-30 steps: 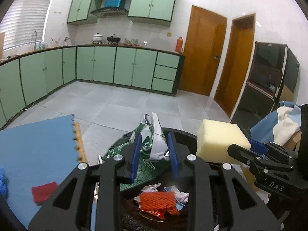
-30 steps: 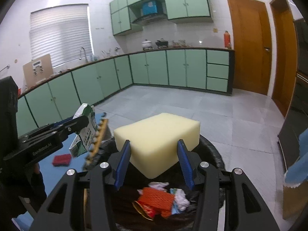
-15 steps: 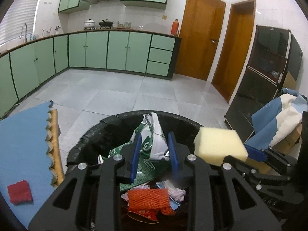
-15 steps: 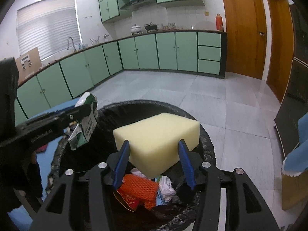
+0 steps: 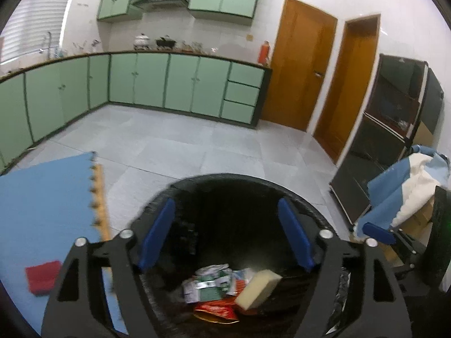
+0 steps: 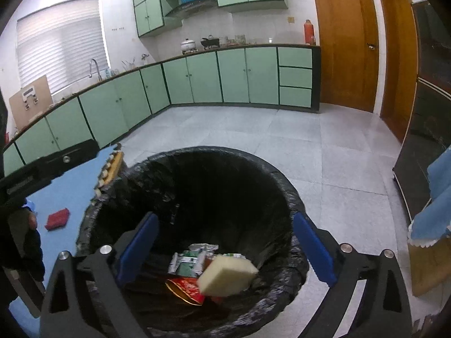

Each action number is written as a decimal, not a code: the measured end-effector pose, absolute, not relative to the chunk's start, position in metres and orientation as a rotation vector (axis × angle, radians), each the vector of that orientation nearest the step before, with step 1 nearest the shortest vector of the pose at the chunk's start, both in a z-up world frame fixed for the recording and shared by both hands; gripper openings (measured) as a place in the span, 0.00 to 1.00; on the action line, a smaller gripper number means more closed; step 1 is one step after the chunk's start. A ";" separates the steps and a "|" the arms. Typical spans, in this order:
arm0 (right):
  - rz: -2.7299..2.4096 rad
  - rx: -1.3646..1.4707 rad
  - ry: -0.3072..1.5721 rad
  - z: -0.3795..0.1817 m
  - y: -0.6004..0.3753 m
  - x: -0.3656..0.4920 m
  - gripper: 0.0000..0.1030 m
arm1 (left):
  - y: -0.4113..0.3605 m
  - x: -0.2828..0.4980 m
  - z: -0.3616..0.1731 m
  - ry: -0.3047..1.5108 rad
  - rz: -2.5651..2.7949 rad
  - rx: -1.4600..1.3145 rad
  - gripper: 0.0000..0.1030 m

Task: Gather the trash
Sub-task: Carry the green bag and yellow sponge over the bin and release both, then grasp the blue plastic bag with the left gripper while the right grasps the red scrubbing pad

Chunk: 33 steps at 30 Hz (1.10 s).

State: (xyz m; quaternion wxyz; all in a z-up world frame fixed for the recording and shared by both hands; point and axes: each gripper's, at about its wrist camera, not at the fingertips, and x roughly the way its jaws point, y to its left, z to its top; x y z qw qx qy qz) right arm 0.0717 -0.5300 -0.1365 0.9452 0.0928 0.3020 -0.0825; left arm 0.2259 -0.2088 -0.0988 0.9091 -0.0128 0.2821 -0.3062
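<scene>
A black-lined trash bin [image 5: 282,186] [image 6: 225,155] stands on the floor below both grippers. Inside it lie a yellow sponge block [image 5: 258,288] [image 6: 227,274], a green and white carton wrapper [image 5: 204,286] [image 6: 188,262] and a red wrapper [image 5: 215,311] [image 6: 186,286]. My left gripper [image 5: 225,235] is open and empty above the bin. My right gripper [image 6: 225,248] is open and empty above the bin. The right gripper's blue fingertip [image 5: 377,232] shows at the right of the left wrist view.
A blue foam mat [image 5: 45,197] [image 6: 62,191] lies left of the bin with a red scrub pad [image 5: 42,276] [image 6: 57,218] on it. Green cabinets [image 5: 169,84] line the far walls. A dark cabinet [image 5: 389,140] and blue-white cloth [image 5: 406,191] stand at right.
Both grippers have opened. The carton wrapper dropped from the left gripper and the sponge from the right; both now lie in the bin.
</scene>
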 end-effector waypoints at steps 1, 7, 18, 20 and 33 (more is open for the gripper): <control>-0.161 0.188 0.606 -0.132 -0.523 0.071 0.93 | -0.199 0.224 -0.096 0.576 -0.615 -0.036 0.80; -0.075 0.169 0.565 -0.113 -0.473 0.074 0.94 | -0.124 0.212 -0.083 0.549 -0.487 -0.070 0.82; 0.161 0.111 0.584 -0.112 -0.338 0.105 0.94 | 0.017 0.188 -0.090 0.553 -0.215 -0.044 0.83; 0.196 0.099 0.599 -0.117 -0.315 0.112 0.94 | 0.037 0.185 -0.093 0.555 -0.172 -0.042 0.83; 0.270 0.048 0.693 -0.160 -0.215 0.154 0.94 | 0.132 0.193 -0.111 0.601 0.007 -0.060 0.83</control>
